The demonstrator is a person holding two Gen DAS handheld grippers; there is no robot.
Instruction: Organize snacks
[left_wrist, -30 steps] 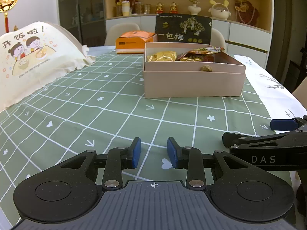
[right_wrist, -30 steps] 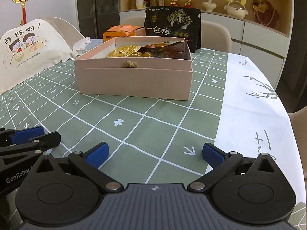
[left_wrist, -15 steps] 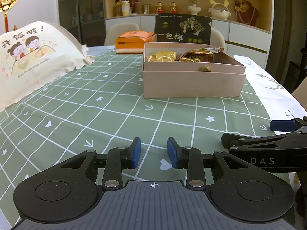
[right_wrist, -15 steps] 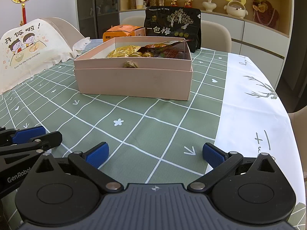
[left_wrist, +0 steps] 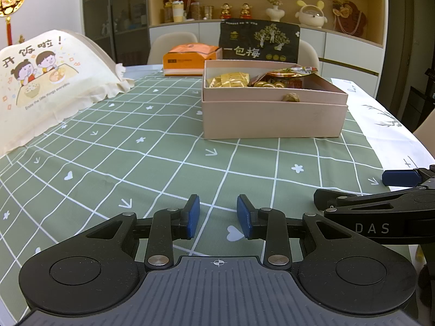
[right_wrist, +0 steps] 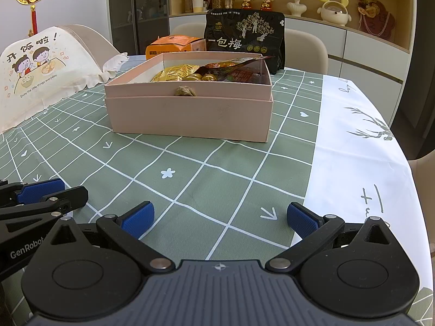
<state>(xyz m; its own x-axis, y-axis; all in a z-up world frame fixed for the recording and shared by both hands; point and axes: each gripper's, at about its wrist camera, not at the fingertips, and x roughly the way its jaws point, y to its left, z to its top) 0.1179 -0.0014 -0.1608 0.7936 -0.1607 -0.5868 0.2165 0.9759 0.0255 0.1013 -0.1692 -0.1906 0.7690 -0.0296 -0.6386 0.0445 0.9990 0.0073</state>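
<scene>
A pink cardboard box (left_wrist: 274, 119) (right_wrist: 190, 114) stands on the green checked tablecloth, ahead of both grippers. It holds yellow snack packets (left_wrist: 229, 79) (right_wrist: 175, 72), gold-wrapped sweets (left_wrist: 267, 84) and a red foil pack (right_wrist: 239, 68). One small wrapped sweet (left_wrist: 291, 97) (right_wrist: 185, 91) lies on the box's near rim. My left gripper (left_wrist: 217, 217) is low over the cloth, jaws narrowly apart and empty. My right gripper (right_wrist: 219, 218) is wide open and empty, beside it.
A black snack bag (left_wrist: 259, 40) (right_wrist: 244, 34) and an orange carton (left_wrist: 190, 58) (right_wrist: 174, 44) stand behind the box. A cream food cover (left_wrist: 46, 81) (right_wrist: 43, 65) fills the table's left side. White cloth (right_wrist: 359, 146) covers the right edge. Chairs and shelves stand behind.
Both grippers have drifted slightly back from the box. Their jaws have not changed.
</scene>
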